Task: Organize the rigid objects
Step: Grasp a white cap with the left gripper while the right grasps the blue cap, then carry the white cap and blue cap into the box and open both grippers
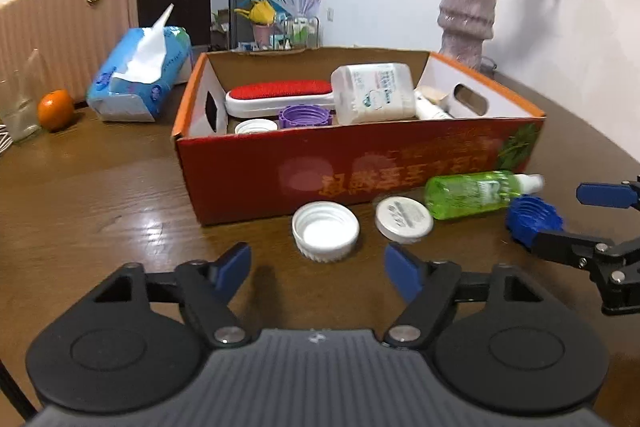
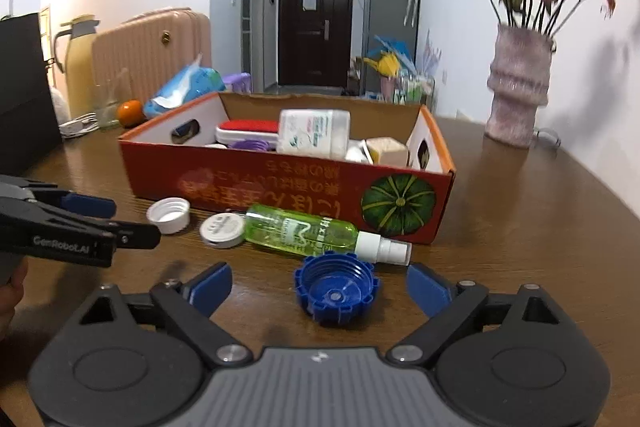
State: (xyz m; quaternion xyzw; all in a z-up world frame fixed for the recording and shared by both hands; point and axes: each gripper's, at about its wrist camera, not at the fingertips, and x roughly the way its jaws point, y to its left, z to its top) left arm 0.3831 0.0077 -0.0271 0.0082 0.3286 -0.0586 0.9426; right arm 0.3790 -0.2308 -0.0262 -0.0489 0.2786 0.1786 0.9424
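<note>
A red cardboard box (image 1: 280, 171) (image 2: 248, 183) stands on the wooden table and holds a red lint brush (image 1: 280, 95), a white bottle (image 1: 372, 93), a purple cap (image 1: 306, 115) and a white cap (image 1: 256, 126). In front of it lie an open white cap (image 1: 325, 229) (image 2: 168, 214), a flat white lid (image 1: 404, 218) (image 2: 222, 230), a green spray bottle (image 1: 476, 191) (image 2: 304, 231) on its side and a blue ridged cap (image 1: 532, 217) (image 2: 335, 287). My left gripper (image 1: 318, 265) (image 2: 124, 223) is open, just short of the white cap. My right gripper (image 2: 320, 287) (image 1: 560, 215) is open with the blue cap between its fingers.
A blue tissue pack (image 1: 140, 75), an orange (image 1: 55, 109) and a clear glass (image 1: 20, 107) stand at the table's far left. A pink vase of dried flowers (image 1: 466, 15) (image 2: 518, 87) stands at the far right. A pink suitcase (image 1: 60, 19) is behind the table.
</note>
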